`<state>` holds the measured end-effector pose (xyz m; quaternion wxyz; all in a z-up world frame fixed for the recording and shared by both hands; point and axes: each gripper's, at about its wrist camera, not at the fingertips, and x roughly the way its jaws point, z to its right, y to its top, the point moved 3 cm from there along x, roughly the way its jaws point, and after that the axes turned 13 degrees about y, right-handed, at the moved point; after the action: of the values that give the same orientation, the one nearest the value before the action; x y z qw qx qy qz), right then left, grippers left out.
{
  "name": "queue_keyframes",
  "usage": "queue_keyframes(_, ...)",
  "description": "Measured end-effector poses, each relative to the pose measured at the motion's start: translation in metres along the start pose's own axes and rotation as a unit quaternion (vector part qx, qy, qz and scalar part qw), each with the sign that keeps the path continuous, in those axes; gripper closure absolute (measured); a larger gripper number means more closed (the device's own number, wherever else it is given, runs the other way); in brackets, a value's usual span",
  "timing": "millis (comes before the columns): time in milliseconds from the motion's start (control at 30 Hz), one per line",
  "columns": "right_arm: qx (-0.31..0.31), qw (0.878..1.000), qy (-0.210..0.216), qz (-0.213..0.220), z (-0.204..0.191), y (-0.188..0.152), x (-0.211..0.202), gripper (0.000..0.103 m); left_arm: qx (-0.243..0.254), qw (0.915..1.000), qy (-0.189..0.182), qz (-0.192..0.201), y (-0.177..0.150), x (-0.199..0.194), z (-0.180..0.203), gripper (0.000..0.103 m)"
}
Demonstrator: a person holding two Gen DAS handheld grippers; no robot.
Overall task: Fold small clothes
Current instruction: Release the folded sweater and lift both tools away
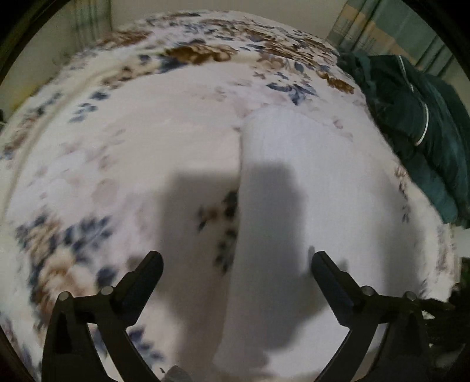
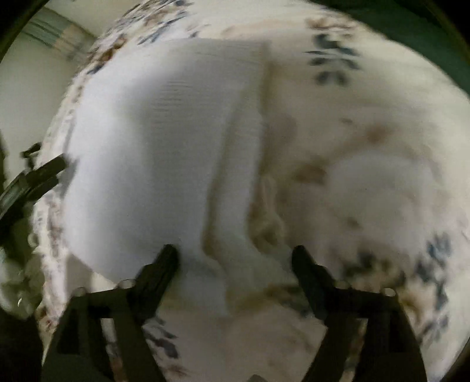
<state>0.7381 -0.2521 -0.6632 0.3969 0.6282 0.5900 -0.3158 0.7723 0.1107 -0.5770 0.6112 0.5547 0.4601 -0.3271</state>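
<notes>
A white ribbed garment (image 1: 293,182) lies flat on a floral blanket (image 1: 132,141). In the left wrist view my left gripper (image 1: 238,261) hovers over the garment's near left edge, jaws wide apart, nothing between the pads. The right wrist view shows the same white garment (image 2: 152,152) with a lengthwise fold ridge, lying on the floral blanket (image 2: 367,182). My right gripper (image 2: 235,254) stands open above the garment's near end, with cloth below it but not pinched. The left gripper's black fingers (image 2: 44,173) show at the left edge of that view. Both views are blurred.
A heap of dark green clothing (image 1: 417,126) lies on the right side of the blanket. A pale wall and a striped curtain (image 1: 382,32) stand behind it. In the right wrist view, dark green cloth (image 2: 411,26) fills the top right corner.
</notes>
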Motion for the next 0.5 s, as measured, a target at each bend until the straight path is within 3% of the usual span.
queue_keyframes(33,0.003,1.000,-0.025,0.007,-0.003,-0.003,-0.003,0.019,0.002,0.9999,0.012,0.003,-0.008,-0.009,0.001,0.000)
queue_keyframes(133,-0.007,0.994,-0.104,0.038,-0.013,-0.019,-0.030,0.002,0.012,0.9981,0.058,0.020,-0.024,-0.040,0.006,0.000)
queue_keyframes(200,-0.015,0.988,-0.141,0.056,-0.023,-0.031,-0.054,0.000,0.012,0.9969,0.070,0.033,-0.029,-0.061,0.009,0.000)
queue_keyframes(300,-0.020,0.981,-0.176,0.084,-0.050,-0.041,-0.087,0.000,0.007,0.9963,0.075,0.043,-0.038,-0.099,0.013,0.000)
queue_keyframes(367,-0.025,0.974,-0.200,0.100,-0.094,-0.025,-0.090,0.000,0.007,0.9960,0.075,0.049,-0.042,-0.125,0.017,0.000)
queue_keyframes(500,-0.029,0.969,-0.215,0.118,-0.138,-0.037,-0.137,0.000,0.014,0.9950,0.073,0.067,-0.057,-0.190,0.023,0.000)
